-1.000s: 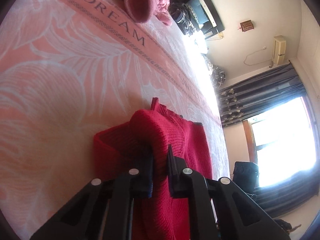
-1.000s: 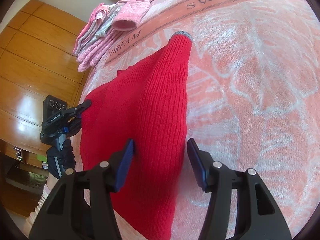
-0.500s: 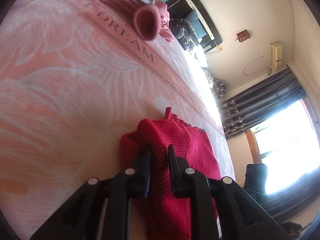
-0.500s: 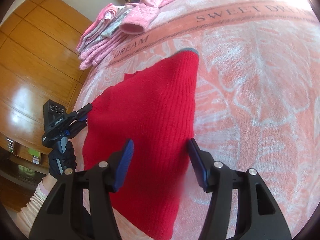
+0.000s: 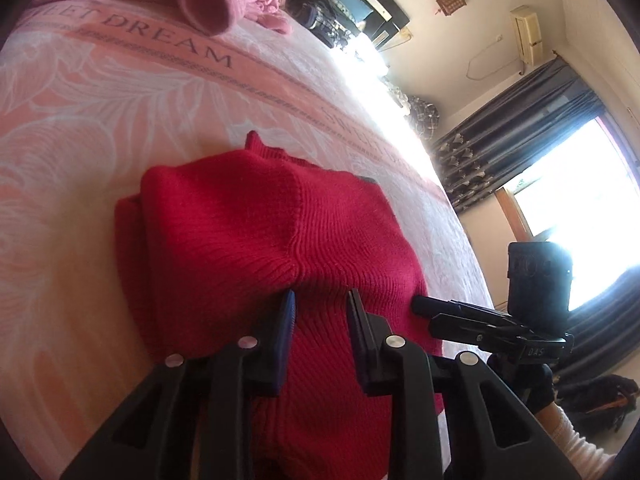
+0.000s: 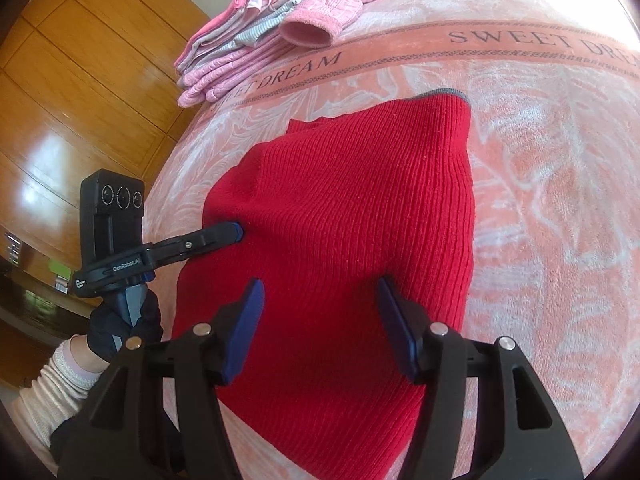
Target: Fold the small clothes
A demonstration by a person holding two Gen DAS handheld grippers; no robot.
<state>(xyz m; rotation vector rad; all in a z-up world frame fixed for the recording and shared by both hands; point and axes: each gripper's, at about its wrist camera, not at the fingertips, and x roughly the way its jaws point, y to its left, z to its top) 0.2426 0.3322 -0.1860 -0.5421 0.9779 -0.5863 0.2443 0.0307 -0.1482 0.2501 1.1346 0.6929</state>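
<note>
A red knit sweater lies on the pink blanket, folded into a narrower shape with a grey-trimmed cuff at its far end. My left gripper hovers low over its folded edge, open by a narrow gap, with only the lower layer showing between the fingers. The right wrist view shows the sweater from the other side, with my right gripper wide open above its near part, holding nothing. The left gripper touches the sweater's left edge there. The right gripper points at the sweater's right edge.
A pile of pink and grey clothes lies at the far edge of the blanket, with a pink sleeve sticking out. A wooden wardrobe stands left of the bed. Dark curtains and a bright window are on the other side.
The left gripper carried the pinched fold across the sweater, laid it down and parted its fingers. The right gripper stayed open over the sweater.
</note>
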